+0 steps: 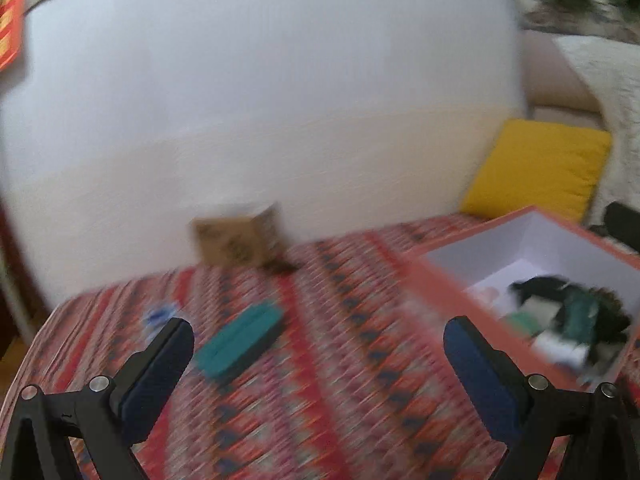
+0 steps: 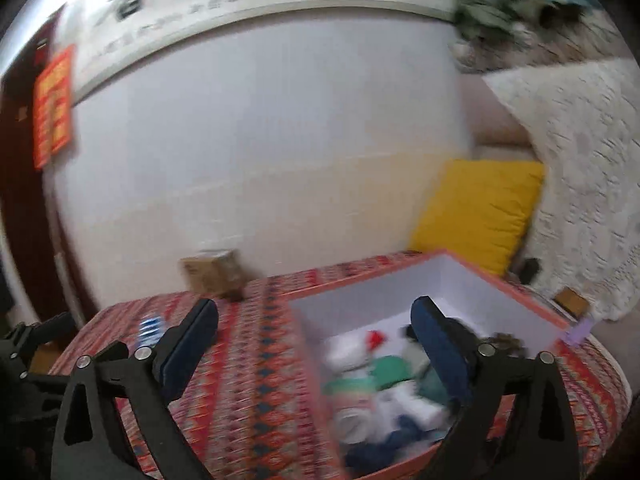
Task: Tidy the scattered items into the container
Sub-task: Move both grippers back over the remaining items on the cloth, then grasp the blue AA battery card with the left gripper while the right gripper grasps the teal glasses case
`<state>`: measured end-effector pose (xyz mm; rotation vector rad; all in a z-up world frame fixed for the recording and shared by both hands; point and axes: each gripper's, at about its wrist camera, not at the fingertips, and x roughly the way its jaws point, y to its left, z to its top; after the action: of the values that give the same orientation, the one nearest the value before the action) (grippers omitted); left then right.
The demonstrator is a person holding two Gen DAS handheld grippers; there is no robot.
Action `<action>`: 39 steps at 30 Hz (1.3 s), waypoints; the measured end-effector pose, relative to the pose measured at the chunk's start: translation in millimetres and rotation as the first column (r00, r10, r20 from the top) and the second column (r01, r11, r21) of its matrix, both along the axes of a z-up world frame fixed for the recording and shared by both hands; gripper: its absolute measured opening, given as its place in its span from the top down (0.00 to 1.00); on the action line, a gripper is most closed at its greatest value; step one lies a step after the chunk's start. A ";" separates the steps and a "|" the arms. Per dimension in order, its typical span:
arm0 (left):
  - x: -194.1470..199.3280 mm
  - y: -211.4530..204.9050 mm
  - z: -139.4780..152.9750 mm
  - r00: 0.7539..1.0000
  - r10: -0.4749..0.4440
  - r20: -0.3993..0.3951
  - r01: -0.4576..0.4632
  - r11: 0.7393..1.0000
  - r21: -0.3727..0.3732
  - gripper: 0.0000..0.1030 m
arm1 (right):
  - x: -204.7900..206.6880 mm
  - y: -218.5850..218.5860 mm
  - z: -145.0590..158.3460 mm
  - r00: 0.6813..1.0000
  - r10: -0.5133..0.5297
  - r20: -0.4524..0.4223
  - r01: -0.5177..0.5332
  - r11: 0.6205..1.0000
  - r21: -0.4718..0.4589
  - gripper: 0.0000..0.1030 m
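With both your left claw (image 1: 318,344) and right claw (image 2: 316,320) wide and empty, pinch the teal block (image 1: 240,340), seemingly light and rigid, across its narrow sides.

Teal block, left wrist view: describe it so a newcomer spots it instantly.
Start at the red patterned tablecloth, left of the orange box. The teal block lies flat there, just ahead of the open left claw. It is the only long teal slab; the brown carton behind it is squat and tan.
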<state>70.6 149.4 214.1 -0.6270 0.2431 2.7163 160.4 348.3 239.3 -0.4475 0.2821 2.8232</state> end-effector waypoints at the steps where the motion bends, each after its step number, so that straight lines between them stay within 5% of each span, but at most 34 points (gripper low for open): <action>1: -4.5 -17.3 -7.0 0.999 0.031 0.008 -0.030 0.999 -0.013 0.00 | -5.1 -14.8 -2.8 0.999 0.036 0.009 -0.036 0.999 0.006 0.03; 5: -25.5 -87.4 -37.9 0.993 0.087 0.078 -0.086 0.996 -0.009 0.00 | -36.8 -69.4 -27.6 0.979 0.171 0.109 -0.171 0.985 -0.014 0.03; 8: -44.0 -125.7 -60.1 0.989 0.107 0.106 -0.105 0.994 -0.019 0.00 | -67.9 -98.4 -50.2 0.953 0.240 0.186 -0.220 0.968 -0.122 0.03; 13: -103.8 -164.9 -84.3 0.970 0.142 0.197 -0.145 0.989 0.001 0.00 | -134.9 -120.6 -86.6 0.932 0.245 0.266 -0.136 0.919 -0.371 0.03; 19: -199.4 -169.6 -97.3 0.939 0.164 0.303 -0.202 0.974 0.100 0.00 | -237.4 -126.5 -123.2 0.934 0.179 0.308 0.047 0.796 -0.604 0.03; 25: -300.3 -146.3 -126.0 0.893 0.161 0.420 -0.245 0.957 0.155 0.00 | -308.5 -134.7 -141.7 0.933 0.078 0.350 0.151 0.801 -0.579 0.03; 28: -349.1 -132.9 -151.7 0.837 0.171 0.519 -0.292 0.943 0.159 0.00 | -336.3 -139.0 -158.2 0.925 0.069 0.374 0.171 0.804 -0.570 0.03; 30: -379.1 -126.4 -175.5 0.779 0.158 0.606 -0.318 0.933 0.166 0.00 | -350.7 -140.9 -170.9 0.921 0.062 0.386 0.178 0.813 -0.555 0.03; 33: -398.6 -113.3 -197.3 0.745 0.229 0.627 -0.352 0.933 0.078 0.00 | -372.7 -147.7 -188.1 0.910 0.046 0.412 0.181 0.849 -0.496 0.03; 36: -408.6 -100.1 -206.8 0.764 0.318 0.561 -0.352 0.935 -0.051 0.00 | -389.5 -146.2 -210.1 0.908 0.036 0.417 0.188 0.855 -0.483 0.00; 39: -408.8 -98.4 -209.6 0.797 0.327 0.507 -0.328 0.940 -0.090 0.07 | -396.4 -147.8 -221.4 0.929 0.010 0.370 0.157 0.894 -0.419 0.01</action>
<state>-338.2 51.0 4.5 -1.4880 -0.0120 2.7214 -236.0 200.5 18.0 -1.0176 0.8474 2.5155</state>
